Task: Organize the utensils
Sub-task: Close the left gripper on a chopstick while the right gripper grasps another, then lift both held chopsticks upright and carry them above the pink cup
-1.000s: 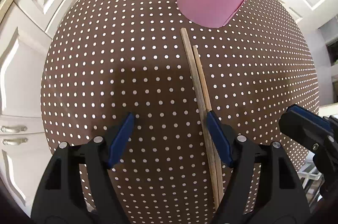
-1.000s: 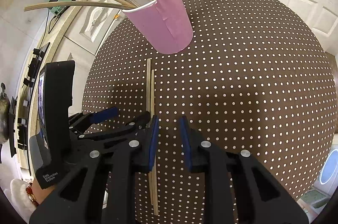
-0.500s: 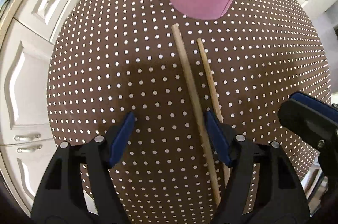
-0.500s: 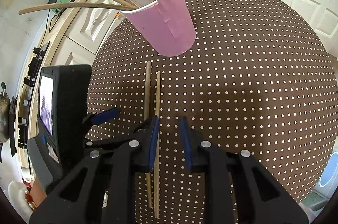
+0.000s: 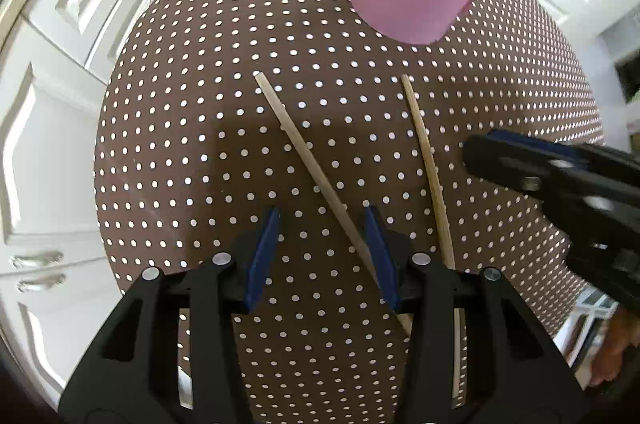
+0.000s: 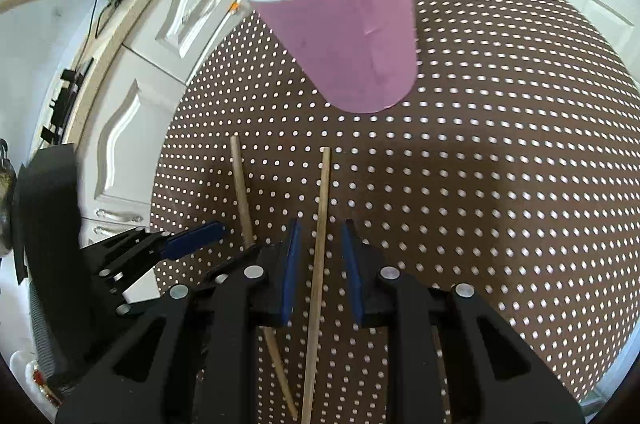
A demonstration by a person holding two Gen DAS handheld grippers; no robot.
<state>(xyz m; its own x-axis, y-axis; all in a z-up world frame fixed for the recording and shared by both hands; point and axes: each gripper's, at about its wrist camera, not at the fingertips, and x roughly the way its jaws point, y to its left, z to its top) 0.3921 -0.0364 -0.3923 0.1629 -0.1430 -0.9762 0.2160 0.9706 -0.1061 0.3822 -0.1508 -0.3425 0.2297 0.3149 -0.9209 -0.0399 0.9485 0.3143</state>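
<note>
The left gripper (image 5: 322,248), jaws spread, is shown with one chopstick (image 5: 316,166) crossing diagonally between its fingers. The right gripper (image 6: 319,256), also unclosed, straddles the second chopstick (image 6: 318,252). Ahead stands the pink cup (image 6: 352,40) of chopsticks. Each stick is best centred before the fingers are closed.

Two pale wooden chopsticks (image 5: 316,168) (image 5: 426,160) lie flat, splayed apart, on a brown polka-dot table, near an upright pink cup (image 6: 352,36) holding more sticks.
</note>
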